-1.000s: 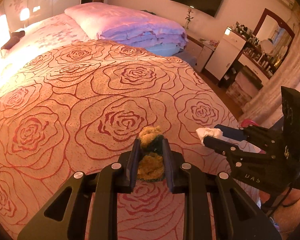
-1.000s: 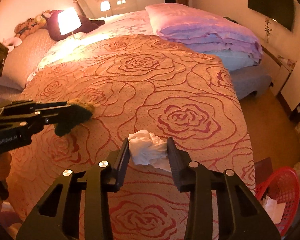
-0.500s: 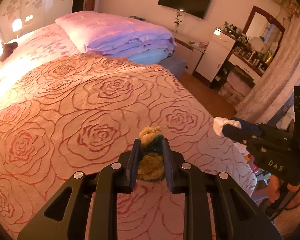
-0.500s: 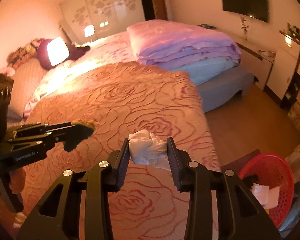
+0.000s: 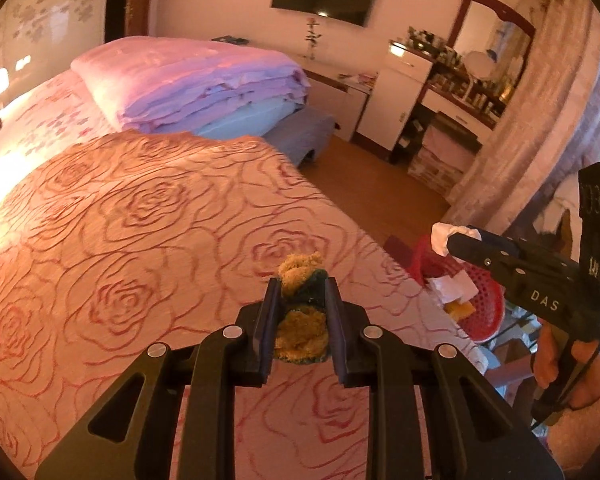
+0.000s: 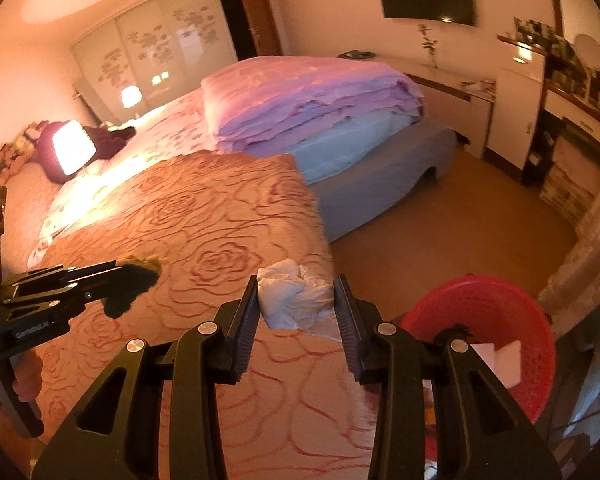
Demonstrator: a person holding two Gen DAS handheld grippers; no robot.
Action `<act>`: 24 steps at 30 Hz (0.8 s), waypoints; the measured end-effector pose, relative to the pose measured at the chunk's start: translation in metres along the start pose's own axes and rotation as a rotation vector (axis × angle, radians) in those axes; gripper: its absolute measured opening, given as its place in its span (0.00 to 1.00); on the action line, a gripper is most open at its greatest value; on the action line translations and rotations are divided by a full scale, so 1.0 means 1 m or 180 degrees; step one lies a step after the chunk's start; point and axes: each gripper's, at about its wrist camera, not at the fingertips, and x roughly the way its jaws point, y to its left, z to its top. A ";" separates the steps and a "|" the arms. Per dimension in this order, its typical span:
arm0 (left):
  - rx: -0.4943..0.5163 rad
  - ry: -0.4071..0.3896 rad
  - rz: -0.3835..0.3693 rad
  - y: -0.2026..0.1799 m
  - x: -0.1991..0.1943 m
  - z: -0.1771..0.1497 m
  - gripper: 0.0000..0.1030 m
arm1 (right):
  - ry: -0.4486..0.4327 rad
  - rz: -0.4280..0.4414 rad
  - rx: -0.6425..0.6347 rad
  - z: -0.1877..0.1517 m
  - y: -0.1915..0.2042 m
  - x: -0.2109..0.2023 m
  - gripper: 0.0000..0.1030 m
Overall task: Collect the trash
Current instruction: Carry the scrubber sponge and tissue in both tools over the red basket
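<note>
My left gripper (image 5: 300,292) is shut on a yellow and green sponge (image 5: 300,320) and holds it above the rose-patterned bedspread (image 5: 140,220). It also shows at the left of the right wrist view (image 6: 136,272). My right gripper (image 6: 296,300) is shut on a crumpled white tissue (image 6: 294,300) above the bed's corner; it shows at the right of the left wrist view (image 5: 456,240). A red mesh basket (image 6: 512,308) stands on the floor beside the bed, to the right, with white paper scraps (image 6: 496,356) inside. The basket also shows in the left wrist view (image 5: 488,296).
Folded pink and blue quilts (image 5: 204,84) lie at the far end of the bed. A lit lamp (image 6: 72,148) and soft toys sit far left. A white cabinet (image 5: 400,92), a dresser with a mirror (image 5: 496,36) and a curtain (image 5: 540,120) line the right side.
Both grippers have swung right, from over the bed toward its corner and the floor. The red basket has come more fully into both views. Both still hold their items.
</note>
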 end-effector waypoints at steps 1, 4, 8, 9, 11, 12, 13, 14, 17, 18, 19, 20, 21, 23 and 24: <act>0.0031 0.0006 -0.0019 -0.004 0.001 0.001 0.21 | -0.0008 -0.0039 0.0044 -0.001 -0.007 -0.002 0.35; 0.0144 0.0032 -0.0100 -0.023 0.010 0.005 0.21 | -0.0020 -0.0113 0.0150 -0.003 -0.022 -0.007 0.35; 0.0307 0.0080 -0.0213 -0.050 0.023 0.012 0.21 | -0.0037 -0.0224 0.0267 -0.009 -0.041 -0.015 0.35; 0.0352 0.0090 -0.0242 -0.056 0.026 0.013 0.21 | -0.0042 -0.0269 0.0308 -0.011 -0.049 -0.017 0.35; 0.0437 0.0109 -0.0298 -0.070 0.032 0.016 0.21 | -0.0050 -0.0337 0.0377 -0.013 -0.060 -0.021 0.35; 0.0471 0.0118 -0.0322 -0.075 0.034 0.017 0.21 | -0.0052 -0.0372 0.0415 -0.015 -0.066 -0.022 0.35; 0.0525 0.0136 -0.0363 -0.082 0.038 0.018 0.21 | -0.0052 -0.0395 0.0443 -0.016 -0.071 -0.024 0.35; 0.0571 0.0152 -0.0397 -0.088 0.041 0.019 0.21 | -0.0050 -0.0423 0.0476 -0.018 -0.076 -0.025 0.35; 0.0697 0.0209 -0.0492 -0.108 0.053 0.020 0.21 | -0.0047 -0.0522 0.0587 -0.023 -0.093 -0.030 0.35; 0.0737 0.0245 -0.0535 -0.115 0.058 0.021 0.21 | -0.0044 -0.0556 0.0618 -0.026 -0.097 -0.031 0.35; 0.0760 0.0265 -0.0559 -0.121 0.062 0.021 0.21 | -0.0040 -0.0587 0.0653 -0.028 -0.103 -0.033 0.35; 0.0795 0.0294 -0.0590 -0.127 0.066 0.021 0.21 | -0.0027 -0.0598 0.0685 -0.031 -0.107 -0.034 0.35; 0.0819 0.0313 -0.0610 -0.131 0.070 0.022 0.21 | -0.0020 -0.0624 0.0723 -0.034 -0.112 -0.036 0.35; 0.0898 0.0376 -0.0687 -0.144 0.079 0.023 0.21 | -0.0010 -0.0660 0.0782 -0.038 -0.120 -0.037 0.36; 0.0922 0.0400 -0.0712 -0.149 0.083 0.023 0.21 | -0.0002 -0.0679 0.0822 -0.041 -0.125 -0.038 0.36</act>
